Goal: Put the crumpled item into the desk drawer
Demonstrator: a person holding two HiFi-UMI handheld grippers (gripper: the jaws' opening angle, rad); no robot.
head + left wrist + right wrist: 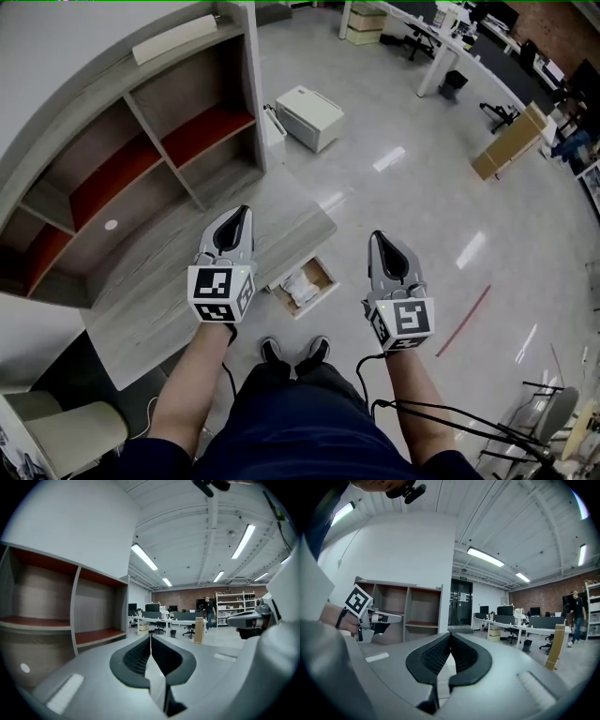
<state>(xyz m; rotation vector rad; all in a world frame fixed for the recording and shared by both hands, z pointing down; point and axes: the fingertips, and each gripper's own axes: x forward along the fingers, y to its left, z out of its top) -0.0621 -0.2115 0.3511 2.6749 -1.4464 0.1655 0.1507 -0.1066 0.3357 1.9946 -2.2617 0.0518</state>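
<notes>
In the head view, a small wooden drawer (325,271) stands pulled out from under the grey desk (159,309). A crumpled white item (302,287) lies inside it. My left gripper (243,213) hovers over the desk's front part, left of the drawer, jaws pressed together with nothing between them. My right gripper (377,236) hangs over the floor to the right of the drawer, also shut and empty. Both gripper views look level across the room: the left gripper (150,637) and right gripper (450,634) each show closed jaws.
A shelving unit (141,159) with red-lined compartments rises behind the desk. A white box (309,117) sits on the floor beyond it, a chair (66,436) at lower left. The person's shoes (295,353) stand just before the drawer. Office desks and a person (207,612) are far off.
</notes>
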